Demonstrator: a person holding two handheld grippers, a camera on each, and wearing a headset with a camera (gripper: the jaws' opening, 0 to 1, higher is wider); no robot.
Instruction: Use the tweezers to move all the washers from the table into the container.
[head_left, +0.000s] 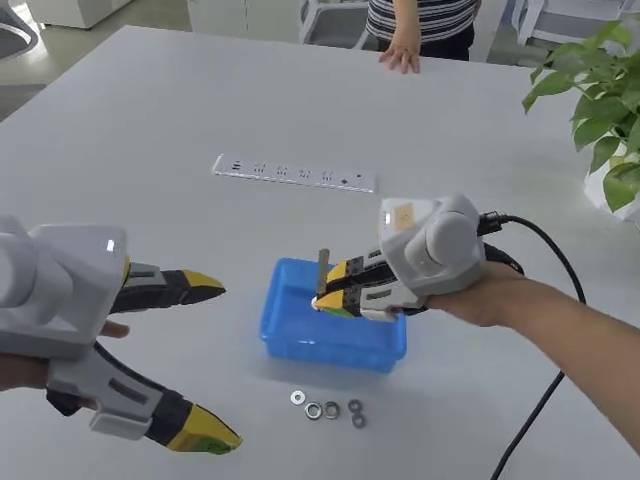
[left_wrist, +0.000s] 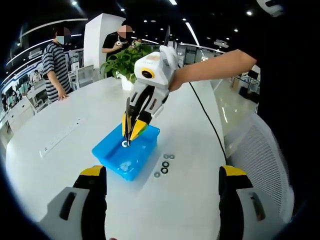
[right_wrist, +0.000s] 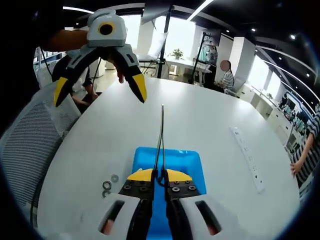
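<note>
Pinching the tweezers between jaws pressed tight on their shafts, the right gripper hangs over the blue container, which sits on the grey table. In the left gripper view the tweezer tips point down into the container's opening, and a single washer appears at those tips; whether it is gripped or lying on the floor of the container cannot be told. A small cluster of loose washers lies on the table just beside the container's near wall, apart from it. The left gripper is held well to the left of the container, its jaws spread wide with nothing between them. A black cable trails from the right gripper across the table. Farther back lies a white power strip, a potted plant stands at the right edge, and a person's hand rests on the far edge.
</note>
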